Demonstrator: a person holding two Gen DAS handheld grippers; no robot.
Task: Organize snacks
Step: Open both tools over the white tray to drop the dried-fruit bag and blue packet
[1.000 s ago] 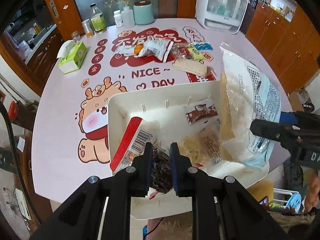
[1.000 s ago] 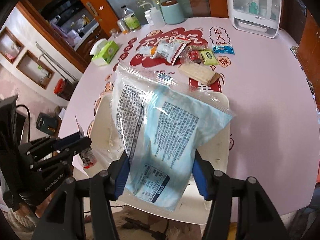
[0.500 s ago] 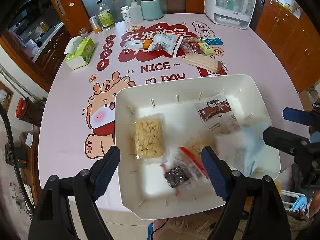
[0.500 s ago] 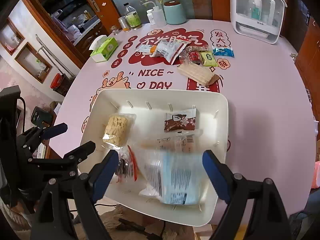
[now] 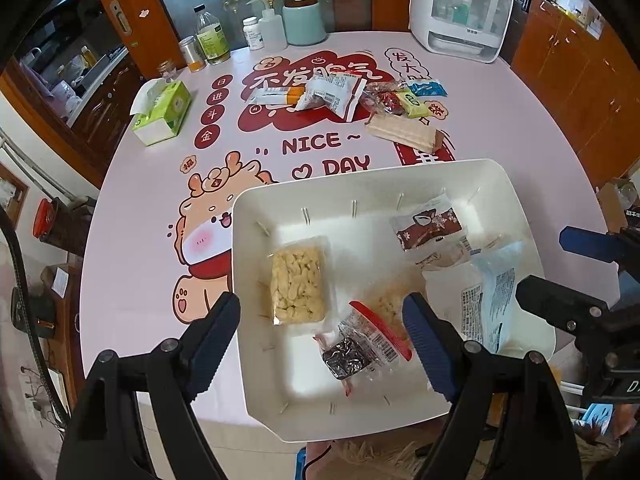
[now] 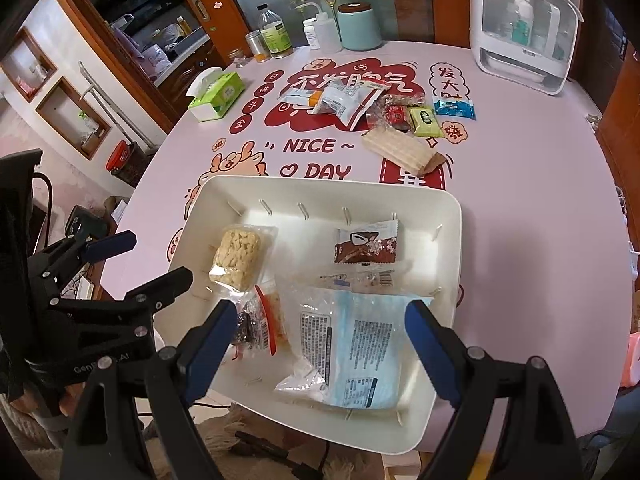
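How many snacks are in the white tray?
5 clear: yellow pack at left, brown pack at back, see-through pack in front of it, red-and-black pack front left, blue bag front right. Another may hide under the red-and-black one.

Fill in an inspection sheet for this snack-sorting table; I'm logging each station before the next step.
Surface: round pink table with cartoon print.
Job's things: white tray at the near edge holds a blue bag, a brown packet, a puffed-snack pack and a dark packet; wafer pack and small snacks lie beyond it.
Clutter: tissue box, bottles, teal canister, white appliance.
Grippers: left gripper and right gripper open, empty, above the tray.
Cables: black cable at the left.
Surroundings: wooden cabinets.
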